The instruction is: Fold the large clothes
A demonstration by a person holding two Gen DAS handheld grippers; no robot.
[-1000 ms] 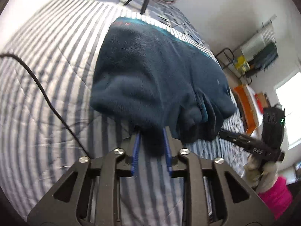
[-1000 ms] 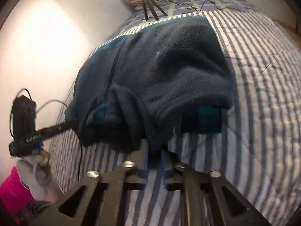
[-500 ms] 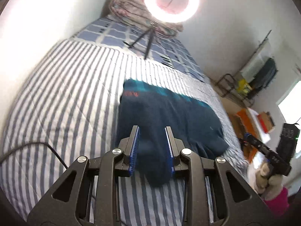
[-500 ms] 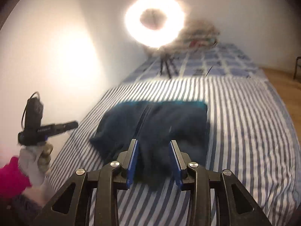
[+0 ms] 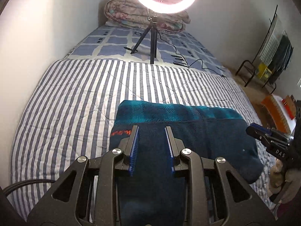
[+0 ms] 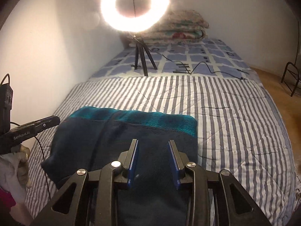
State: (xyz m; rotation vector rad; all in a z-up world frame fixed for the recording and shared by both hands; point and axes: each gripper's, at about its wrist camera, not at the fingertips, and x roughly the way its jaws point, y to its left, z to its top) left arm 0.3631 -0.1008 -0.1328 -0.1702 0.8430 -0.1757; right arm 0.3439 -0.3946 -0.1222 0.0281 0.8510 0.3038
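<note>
A dark navy fleece garment (image 5: 188,131) with a teal band along its far edge lies folded on the striped bed; it also shows in the right wrist view (image 6: 120,131). My left gripper (image 5: 152,130) is open and empty, raised above the garment's left part. My right gripper (image 6: 153,143) is open and empty, raised above its right part. Each gripper shows in the other's view: the right one (image 5: 270,137) at the garment's right end, the left one (image 6: 32,128) at its left end.
The striped quilt (image 5: 75,101) covers the near bed, with a checked sheet (image 5: 112,45) beyond. A ring light on a tripod (image 5: 152,43) stands there with a trailing cable (image 6: 203,66). A folded blanket (image 6: 178,30) lies at the head. A wall runs along the left; a metal rack (image 5: 250,73) stands on the right.
Both grippers let go of the fleece, opened and pulled up and back. The garment now lies folded flat on the quilt.
</note>
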